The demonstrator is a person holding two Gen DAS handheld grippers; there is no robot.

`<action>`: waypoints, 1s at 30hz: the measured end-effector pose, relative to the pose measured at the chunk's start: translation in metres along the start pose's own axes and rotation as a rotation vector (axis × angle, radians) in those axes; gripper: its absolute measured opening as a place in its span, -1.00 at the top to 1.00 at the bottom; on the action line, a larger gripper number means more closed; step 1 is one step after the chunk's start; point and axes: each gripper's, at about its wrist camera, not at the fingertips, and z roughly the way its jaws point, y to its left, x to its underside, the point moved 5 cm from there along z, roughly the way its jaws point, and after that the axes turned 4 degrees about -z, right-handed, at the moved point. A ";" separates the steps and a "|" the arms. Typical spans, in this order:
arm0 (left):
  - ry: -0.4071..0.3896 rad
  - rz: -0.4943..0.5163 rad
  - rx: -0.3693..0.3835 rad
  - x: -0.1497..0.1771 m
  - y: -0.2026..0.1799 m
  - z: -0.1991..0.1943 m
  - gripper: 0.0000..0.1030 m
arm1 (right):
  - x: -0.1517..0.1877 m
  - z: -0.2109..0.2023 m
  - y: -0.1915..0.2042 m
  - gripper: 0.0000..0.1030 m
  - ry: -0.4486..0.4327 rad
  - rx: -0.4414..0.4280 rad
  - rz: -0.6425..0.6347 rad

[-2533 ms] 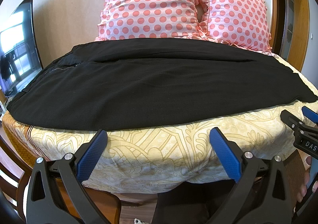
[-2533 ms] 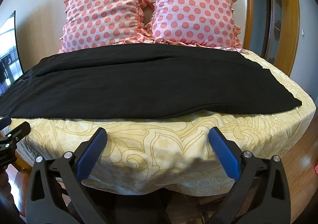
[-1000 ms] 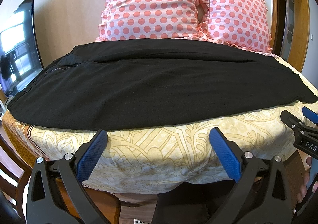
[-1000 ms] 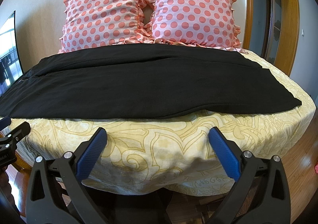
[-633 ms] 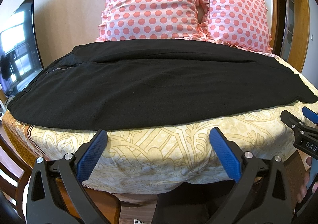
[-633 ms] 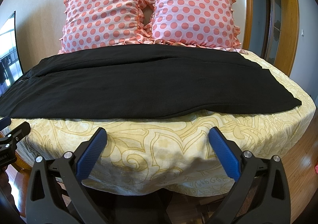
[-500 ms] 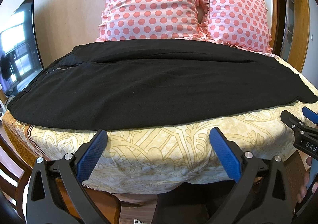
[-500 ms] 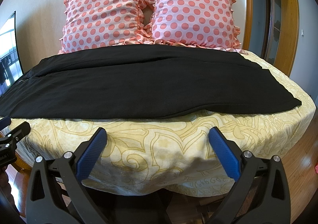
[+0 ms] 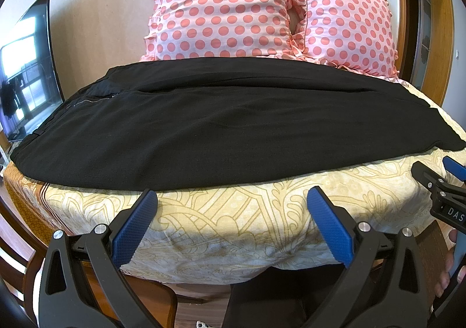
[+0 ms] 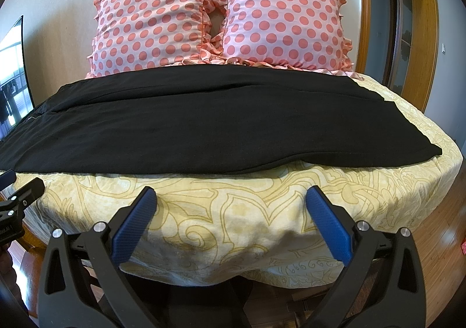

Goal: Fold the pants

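Nearest to me, the left tool [image 9: 231, 220] hangs just off the foot of the bed [image 9: 233, 211], its blue pads [image 9: 135, 224] spread wide with nothing between them, clear of the cloth. The right tool [image 10: 230, 218] sits the same way beside it, its pads [image 10: 327, 224] also wide apart and empty; in the left view it shows only at the 3 o'clock edge, and in the right view the left tool peeks in at 9 o'clock. Past the tips comes the yellow patterned sheet [image 10: 233, 205], draped over the mattress edge. Beyond that the black pants [image 9: 221, 124] lie flat across the bed from side to side, waistband and zipper [image 9: 90, 100] toward 9 o'clock, leg ends toward 3 o'clock, one leg lying farther back than the other. Behind the pants, at 12 o'clock, two pink polka-dot pillows [image 10: 215, 16] stand against the wall, touching each other. A dark screen [image 9: 26, 71] leans at the far 9 o'clock side.
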 end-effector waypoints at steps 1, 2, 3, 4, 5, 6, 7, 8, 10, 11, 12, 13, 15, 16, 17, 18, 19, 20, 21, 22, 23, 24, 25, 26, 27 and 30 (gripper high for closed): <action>0.000 0.000 0.000 0.000 0.000 0.000 -0.97 | 0.000 0.000 0.000 -0.97 0.000 0.000 0.000; -0.001 0.000 0.000 0.000 0.000 0.000 -0.97 | 0.000 0.000 0.000 -0.97 0.000 0.000 0.000; -0.001 0.000 0.000 0.000 0.000 0.000 -0.97 | 0.000 0.000 0.000 -0.97 0.000 0.000 0.000; -0.001 0.000 0.000 0.000 0.000 0.000 -0.97 | 0.000 0.000 0.000 -0.97 0.000 0.000 0.000; -0.001 0.000 0.000 0.000 0.000 0.000 -0.97 | 0.000 0.000 0.000 -0.97 0.000 -0.001 -0.001; -0.001 0.000 0.000 0.000 0.000 0.000 -0.97 | 0.000 0.000 0.000 -0.97 0.000 -0.001 0.000; -0.001 0.000 0.000 0.000 0.000 0.000 -0.97 | 0.000 0.000 0.000 -0.97 0.001 -0.001 -0.001; -0.001 0.000 0.000 0.000 0.000 0.000 -0.97 | -0.001 -0.003 0.001 -0.97 -0.002 -0.003 -0.002; -0.004 0.000 0.000 0.000 0.000 0.000 -0.97 | -0.006 -0.008 0.003 -0.97 0.003 -0.020 -0.012; -0.006 0.002 0.001 0.000 0.000 0.000 -0.97 | -0.010 -0.010 0.002 -0.97 0.020 -0.036 -0.009; -0.004 0.004 0.007 -0.001 0.000 0.000 -0.97 | -0.017 -0.013 -0.003 -0.97 0.028 -0.046 0.002; 0.005 0.006 0.015 -0.002 0.001 -0.001 -0.97 | -0.028 -0.017 -0.016 -0.97 0.022 -0.049 0.023; 0.029 0.002 0.031 -0.010 0.006 -0.004 -0.97 | -0.049 -0.026 -0.038 -0.97 -0.021 -0.027 0.065; 0.024 -0.006 0.033 -0.010 0.009 -0.006 -0.97 | -0.060 -0.030 -0.051 -0.97 -0.033 -0.014 0.085; 0.017 -0.017 0.041 -0.012 0.011 -0.009 -0.97 | -0.080 -0.030 -0.071 -0.97 -0.046 0.005 0.115; 0.008 -0.026 0.046 -0.016 0.014 -0.012 -0.97 | -0.096 -0.026 -0.086 -0.97 -0.042 0.027 0.135; -0.004 -0.036 0.048 -0.023 0.018 -0.014 -0.97 | -0.108 -0.019 -0.098 -0.97 -0.032 0.043 0.149; -0.010 -0.041 0.044 -0.029 0.020 -0.013 -0.97 | -0.120 -0.009 -0.113 -0.97 -0.014 0.060 0.167; -0.014 -0.045 0.036 -0.036 0.022 -0.012 -0.97 | -0.138 0.006 -0.129 -0.97 0.011 0.080 0.185; -0.016 -0.052 0.026 -0.047 0.025 -0.007 -0.97 | -0.155 0.026 -0.142 -0.97 0.039 0.099 0.193; -0.020 -0.056 0.020 -0.055 0.026 -0.004 -0.97 | -0.166 0.039 -0.151 -0.97 0.055 0.116 0.197; -0.026 -0.058 0.016 -0.061 0.027 -0.002 -0.97 | -0.182 0.064 -0.164 -0.97 0.082 0.143 0.201; -0.037 -0.056 0.003 -0.072 0.029 0.003 -0.97 | -0.193 0.082 -0.174 -0.90 0.102 0.169 0.207; -0.045 -0.053 -0.010 -0.078 0.029 0.007 -0.97 | -0.203 0.101 -0.183 -0.81 0.122 0.203 0.220; -0.051 -0.052 -0.025 -0.085 0.030 0.011 -0.97 | -0.215 0.130 -0.199 -0.59 0.158 0.241 0.246; -0.051 -0.063 -0.035 -0.102 0.031 0.025 -0.97 | -0.227 0.198 -0.240 -0.09 0.273 0.271 0.383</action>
